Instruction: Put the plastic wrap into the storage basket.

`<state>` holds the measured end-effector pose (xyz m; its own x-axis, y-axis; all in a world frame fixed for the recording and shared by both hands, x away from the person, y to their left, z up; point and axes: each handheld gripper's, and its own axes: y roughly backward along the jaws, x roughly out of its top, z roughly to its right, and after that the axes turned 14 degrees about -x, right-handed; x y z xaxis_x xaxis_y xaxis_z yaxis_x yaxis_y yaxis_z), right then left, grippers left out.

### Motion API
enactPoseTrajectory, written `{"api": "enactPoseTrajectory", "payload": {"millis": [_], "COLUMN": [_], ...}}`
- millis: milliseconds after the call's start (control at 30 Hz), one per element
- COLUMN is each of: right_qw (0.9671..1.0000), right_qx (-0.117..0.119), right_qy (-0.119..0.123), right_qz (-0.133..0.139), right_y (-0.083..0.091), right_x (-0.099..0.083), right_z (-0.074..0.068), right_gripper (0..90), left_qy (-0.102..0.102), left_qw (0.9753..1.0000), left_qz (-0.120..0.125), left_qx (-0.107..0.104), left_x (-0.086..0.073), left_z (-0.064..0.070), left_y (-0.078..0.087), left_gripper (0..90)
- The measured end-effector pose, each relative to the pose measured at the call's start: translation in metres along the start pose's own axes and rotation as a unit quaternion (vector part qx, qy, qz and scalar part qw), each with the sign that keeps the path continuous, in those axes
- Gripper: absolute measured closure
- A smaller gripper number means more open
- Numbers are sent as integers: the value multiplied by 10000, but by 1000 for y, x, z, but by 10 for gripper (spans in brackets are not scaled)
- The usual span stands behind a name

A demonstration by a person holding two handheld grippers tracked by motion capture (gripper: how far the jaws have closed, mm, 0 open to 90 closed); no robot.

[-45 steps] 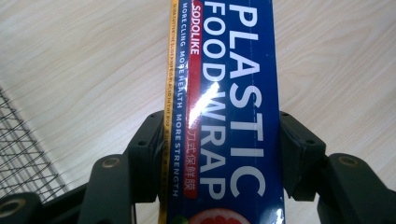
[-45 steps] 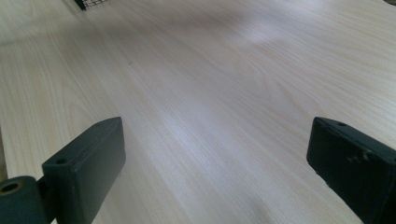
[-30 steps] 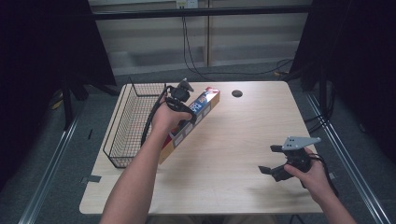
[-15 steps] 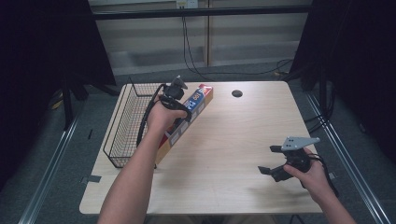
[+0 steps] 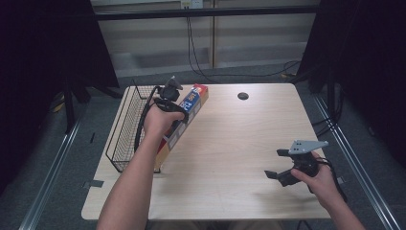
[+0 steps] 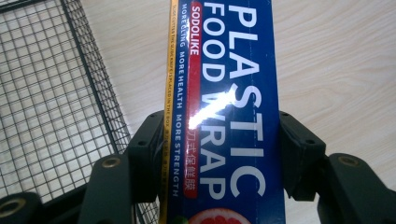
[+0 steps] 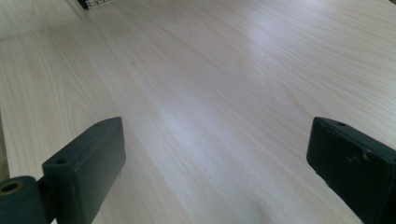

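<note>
Two grippers share the work unevenly, and most of it lies at the left of the table (image 5: 230, 158). At the far left edge stands the black wire basket (image 5: 125, 139), with nothing visible inside it in the high view. Just right of it, the left gripper (image 5: 178, 106) has its jaws pinching the long sides of the plastic wrap box (image 5: 184, 117), a slim blue carton; the left gripper view shows the black jaws pressed to either flank of the box (image 6: 224, 93), with the basket mesh (image 6: 51, 93) close alongside. The box slants across the table beside the basket's right wall, its near end by the basket's front corner and its red far end up near the gripper; whether it is fully lifted I cannot tell. I judge the grasp done and the carry into the basket not yet made. Well apart, at the right, the right gripper (image 5: 281, 165) hangs over bare wood with its jaws spread wide and holding nothing, apparently waiting.
</note>
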<state>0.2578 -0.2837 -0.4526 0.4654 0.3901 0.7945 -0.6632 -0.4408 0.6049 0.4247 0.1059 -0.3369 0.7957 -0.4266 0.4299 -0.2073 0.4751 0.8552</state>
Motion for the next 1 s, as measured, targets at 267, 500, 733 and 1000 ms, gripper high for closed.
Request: {"api": "enactPoseTrajectory", "payload": {"millis": [267,500,733,1000], "right_qw": [10000,10000,10000,10000], "right_qx": [54,42,33,18], "right_qy": [26,32,13,-9], "right_qz": [-23,-21,-15,-15], "right_y": [-1,-1,-2,-2], "right_x": [0,0,1,1], "right_z": [0,0,1,0], "right_gripper": [42,42,42,43], "left_qy": [217,387,541,632], "left_qw": [9995,9987,9976,9968], "left_qz": [113,144,203,225], "left_qx": [178,303,381,434], "left_x": [-6,-10,-14,-18], "left_z": [-6,-12,-17,-23], "left_y": [5,10,13,17], "left_gripper": [428,428,428,428]}}
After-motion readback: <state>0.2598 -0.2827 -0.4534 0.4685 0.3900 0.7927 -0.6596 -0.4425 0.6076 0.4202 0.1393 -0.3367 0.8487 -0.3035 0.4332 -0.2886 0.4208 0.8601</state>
